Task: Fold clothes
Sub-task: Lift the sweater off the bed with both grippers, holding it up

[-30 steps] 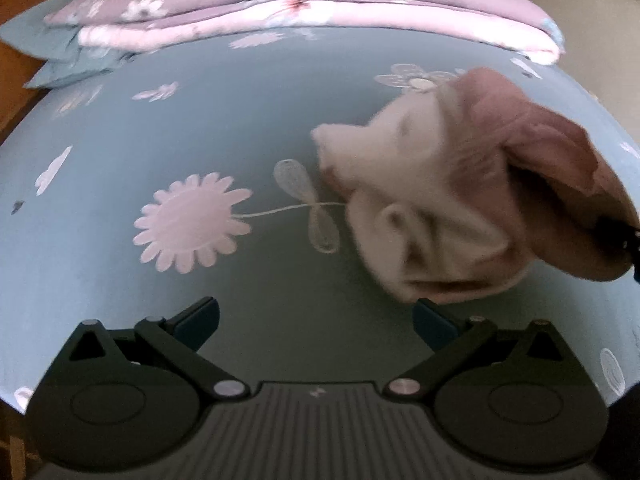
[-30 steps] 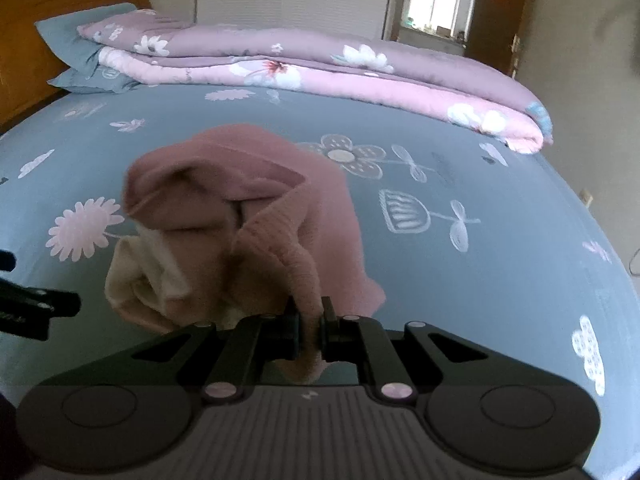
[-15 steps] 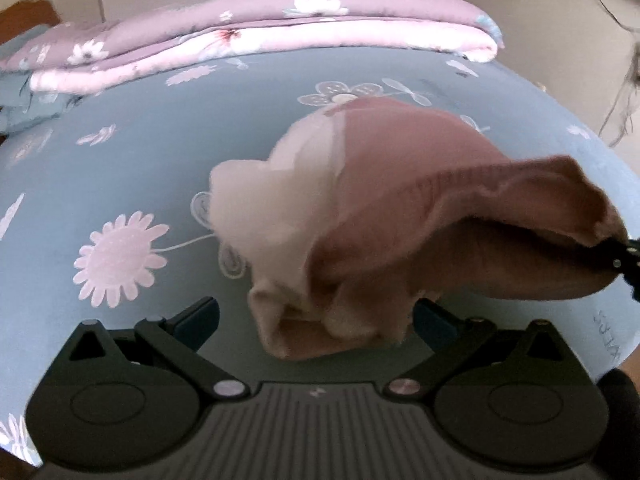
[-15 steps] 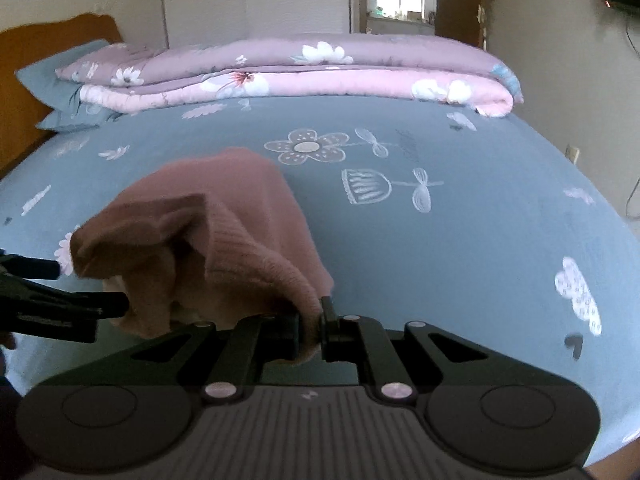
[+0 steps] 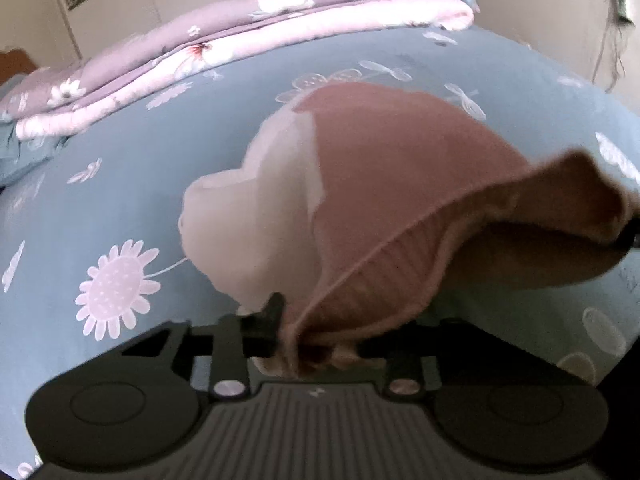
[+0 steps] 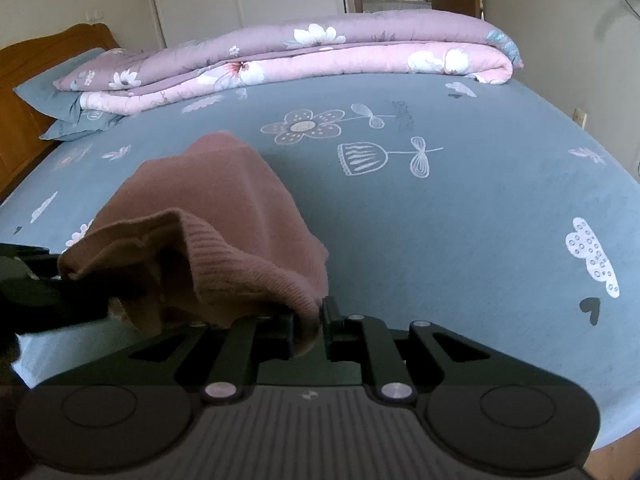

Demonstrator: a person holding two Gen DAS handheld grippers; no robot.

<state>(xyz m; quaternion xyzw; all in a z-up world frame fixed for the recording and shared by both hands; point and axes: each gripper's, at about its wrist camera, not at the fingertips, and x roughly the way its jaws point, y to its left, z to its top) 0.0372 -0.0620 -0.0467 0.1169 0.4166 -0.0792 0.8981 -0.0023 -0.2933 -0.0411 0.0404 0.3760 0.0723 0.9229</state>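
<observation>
A pink knitted garment [image 5: 400, 184] with a white part [image 5: 256, 232] hangs bunched over the blue flowered bed sheet [image 5: 120, 184]. My left gripper [image 5: 304, 332] is shut on its ribbed hem at the bottom middle of the left wrist view. My right gripper [image 6: 308, 324] is shut on another stretch of the ribbed hem of the garment [image 6: 224, 208]. The hem spans between the two grippers. The left gripper also shows at the left edge of the right wrist view [image 6: 44, 284], with cloth in it.
A folded pink floral quilt [image 6: 320, 56] lies across the far side of the bed. Blue pillows [image 6: 68, 100] and a wooden headboard [image 6: 24, 80] are at the far left. The bed's right edge [image 6: 624, 160] drops toward the wall.
My left gripper, open and away from the garment before, has closed on its hem. The right gripper has lifted the garment and drawn it nearer.
</observation>
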